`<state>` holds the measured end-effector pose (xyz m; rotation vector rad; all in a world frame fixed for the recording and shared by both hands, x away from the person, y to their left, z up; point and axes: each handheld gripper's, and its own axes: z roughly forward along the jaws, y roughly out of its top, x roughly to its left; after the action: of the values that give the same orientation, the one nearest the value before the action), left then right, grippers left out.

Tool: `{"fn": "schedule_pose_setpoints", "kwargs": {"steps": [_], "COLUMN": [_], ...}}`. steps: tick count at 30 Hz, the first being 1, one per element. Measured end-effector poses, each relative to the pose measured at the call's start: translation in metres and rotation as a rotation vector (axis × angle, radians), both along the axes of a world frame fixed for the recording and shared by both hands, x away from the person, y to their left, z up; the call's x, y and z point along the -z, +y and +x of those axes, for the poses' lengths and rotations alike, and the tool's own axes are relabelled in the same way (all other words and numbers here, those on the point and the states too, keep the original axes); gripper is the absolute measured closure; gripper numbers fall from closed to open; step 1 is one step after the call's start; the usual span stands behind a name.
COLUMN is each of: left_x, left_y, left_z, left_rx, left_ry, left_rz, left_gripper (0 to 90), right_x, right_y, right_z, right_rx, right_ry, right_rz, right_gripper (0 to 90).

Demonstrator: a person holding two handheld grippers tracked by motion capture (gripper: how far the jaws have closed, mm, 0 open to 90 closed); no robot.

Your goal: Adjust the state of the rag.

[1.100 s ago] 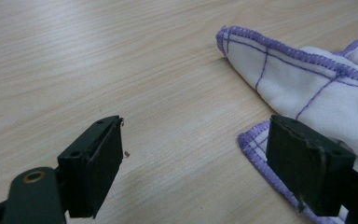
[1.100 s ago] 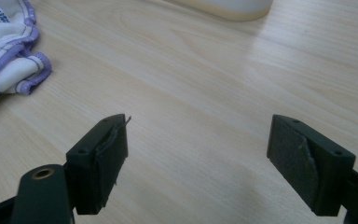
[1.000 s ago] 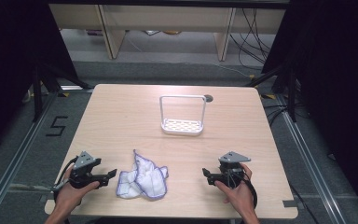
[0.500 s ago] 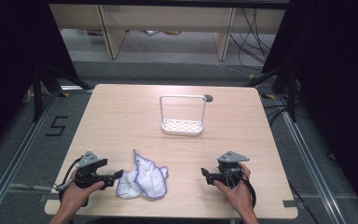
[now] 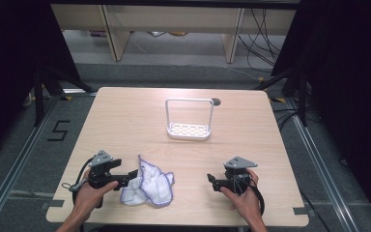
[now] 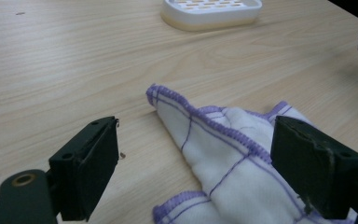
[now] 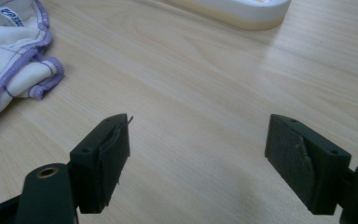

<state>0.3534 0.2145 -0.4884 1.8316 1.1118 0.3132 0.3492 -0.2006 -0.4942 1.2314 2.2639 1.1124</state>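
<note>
A crumpled white cloth with purple edging [image 5: 149, 186] lies on the wooden table [image 5: 125, 121] near its front edge. My left gripper [image 5: 131, 178] stands open at the cloth's left side. In the left gripper view the cloth [image 6: 223, 154] lies on the table between the two spread jaws of the left gripper [image 6: 200, 149], and its right part reaches the right jaw. My right gripper [image 5: 211, 182] is to the right of the cloth, apart from it. In its own view the right gripper [image 7: 198, 140] is open over bare wood, with the cloth [image 7: 9, 51] off to the upper left.
A white soap-dish-like rack [image 5: 189, 130] with a tall wire handle stands at mid-table toward the back; its base shows as the rack [image 6: 212, 11] and the rack [image 7: 242, 11] in the gripper views. A round hole [image 5: 216, 102] is at the table's far edge.
My left gripper has moved right, bringing its open jaws around the cloth's left edge. The right gripper has barely shifted.
</note>
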Motion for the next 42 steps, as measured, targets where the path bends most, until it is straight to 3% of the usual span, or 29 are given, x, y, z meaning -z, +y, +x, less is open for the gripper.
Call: {"fn": "schedule_pose_setpoints", "kwargs": {"steps": [8, 10, 13, 14, 16, 19, 23, 26, 31, 33, 35, 38, 42], "left_x": [-0.003, -0.003, -0.002, -0.001, 0.001, 0.003, 0.009, 0.013, 0.015, 0.013, 0.007, -0.011, -0.038], "left_y": [-0.015, -0.015, -0.018, -0.019, -0.020, -0.021, -0.026, -0.029, -0.031, -0.030, -0.029, -0.027, -0.030], "left_z": [0.013, 0.016, 0.021, 0.024, 0.027, 0.032, 0.035, 0.035, 0.029, 0.028, 0.027, 0.024, 0.017], "left_rx": [0.001, 0.015, 0.010, 0.009, -0.011, 0.016, 0.051, 0.083, 0.120, 0.122, 0.129, 0.137, 0.161], "left_ry": [-0.001, 0.005, 0.038, 0.041, 0.052, 0.060, 0.101, 0.125, 0.052, 0.019, -0.021, -0.062, -0.122], "left_rz": [0.018, 0.051, 0.038, 0.023, 0.036, 0.102, 0.123, 0.114, 0.163, 0.183, 0.212, 0.157, 0.115], "left_gripper": [14.7, 14.8, 16.1, 17.7, 20.6, 27.5, 36.1, 45.5, 78.1, 85.3, 86.6, 87.0, 87.2], "right_x": [0.000, 0.000, 0.001, 0.001, 0.001, 0.001, 0.003, 0.004, 0.003, 0.003, 0.002, 0.003, 0.002], "right_y": [0.000, 0.001, 0.001, 0.002, 0.002, 0.002, 0.002, 0.002, 0.002, 0.002, 0.002, 0.001, 0.001], "right_z": [-0.001, 0.000, 0.000, 0.000, 0.000, 0.000, 0.001, 0.002, 0.001, 0.001, 0.000, 0.002, 0.001], "right_rx": [0.000, -0.003, -0.016, -0.018, -0.009, -0.013, -0.016, -0.019, -0.012, -0.011, -0.007, -0.016, -0.008], "right_ry": [0.003, 0.006, 0.020, 0.015, 0.010, 0.013, 0.018, 0.019, 0.018, 0.019, 0.013, 0.011, 0.005], "right_rz": [-0.009, -0.009, 0.001, 0.003, -0.011, -0.012, -0.004, -0.002, -0.001, -0.004, -0.011, 0.006, 0.003], "right_gripper": [22.9, 23.0, 23.0, 23.0, 23.0, 23.0, 23.0, 23.3, 23.5, 23.6, 23.7, 23.7, 23.8]}}
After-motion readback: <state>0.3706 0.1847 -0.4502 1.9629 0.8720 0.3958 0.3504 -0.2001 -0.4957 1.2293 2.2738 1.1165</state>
